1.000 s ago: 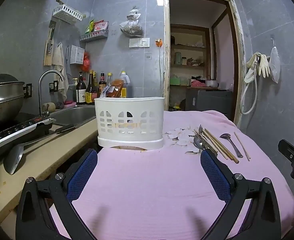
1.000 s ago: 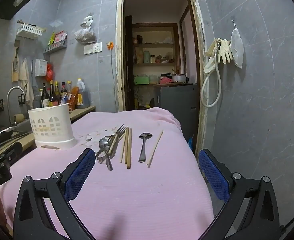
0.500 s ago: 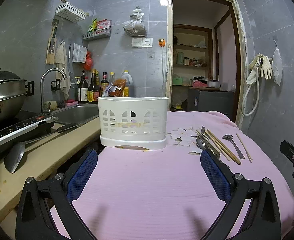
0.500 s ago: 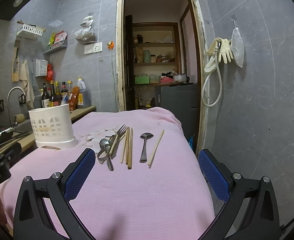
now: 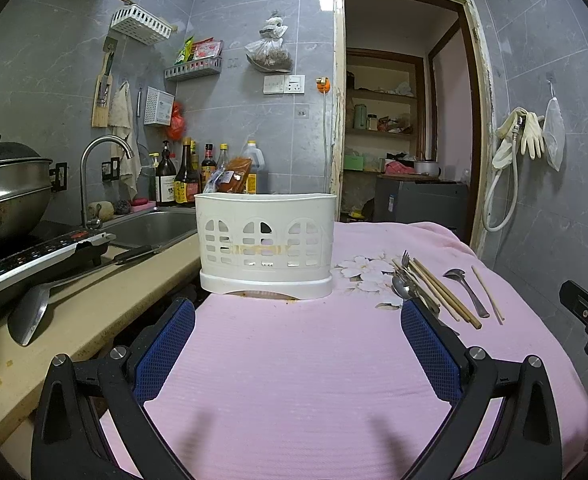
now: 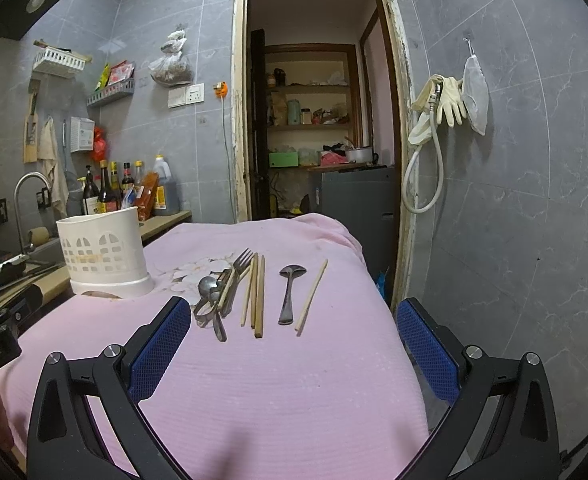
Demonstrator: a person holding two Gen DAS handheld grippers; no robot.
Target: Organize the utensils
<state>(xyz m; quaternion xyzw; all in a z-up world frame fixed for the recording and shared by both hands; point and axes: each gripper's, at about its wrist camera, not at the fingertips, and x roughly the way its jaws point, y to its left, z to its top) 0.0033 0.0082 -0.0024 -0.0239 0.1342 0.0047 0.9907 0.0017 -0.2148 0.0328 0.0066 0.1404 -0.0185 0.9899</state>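
Left gripper (image 5: 297, 328): held wide apart over the pink cloth (image 5: 294, 380), nothing gripped.
Right gripper (image 6: 294, 332): spread just as wide, empty (utensils lie ahead of it).
Holder (image 5: 266, 240): stood upright on the cloth, beside the counter.
Utensils: fork (image 6: 239, 270), chopsticks (image 6: 258, 296) and spoon (image 6: 290, 288) are laid right of the holder, apart from it.

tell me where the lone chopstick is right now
In the right wrist view the lone chopstick lies on the pink cloth, rightmost of the utensils, just right of the dark spoon and apart from the chopstick bundle.
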